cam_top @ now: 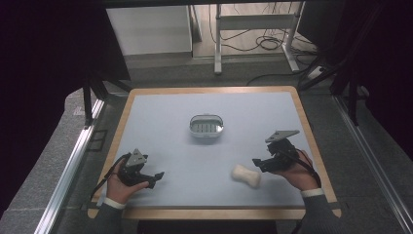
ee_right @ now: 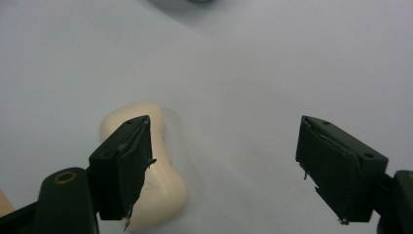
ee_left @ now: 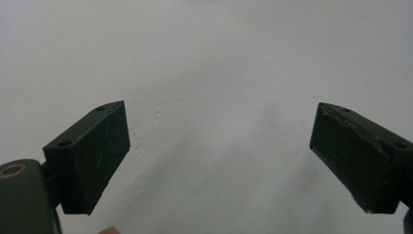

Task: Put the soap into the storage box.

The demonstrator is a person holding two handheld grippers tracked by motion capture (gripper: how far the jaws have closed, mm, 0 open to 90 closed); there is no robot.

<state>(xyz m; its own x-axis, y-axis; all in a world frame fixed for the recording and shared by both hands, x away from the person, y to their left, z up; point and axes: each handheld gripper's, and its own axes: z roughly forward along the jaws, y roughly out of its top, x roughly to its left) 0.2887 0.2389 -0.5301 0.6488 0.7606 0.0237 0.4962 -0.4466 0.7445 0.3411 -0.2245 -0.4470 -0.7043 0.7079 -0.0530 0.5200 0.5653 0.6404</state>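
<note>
we see the cream soap bar [cam_top: 246,176] lower right of centre on the table [cam_top: 160,122], just beside the right gripper [cam_top: 257,164], jaws spread. left gripper [cam_top: 157,177] lower left, jaws spread, empty. soap dish [cam_top: 206,126] at centre.

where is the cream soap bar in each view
High view: the soap bar lies on the table's pale mat, lower right, just left of the right gripper.
Left gripper view: not in it.
Right gripper view: lower left, partly behind the left finger.
Shared landmark: the pale mat.
</note>
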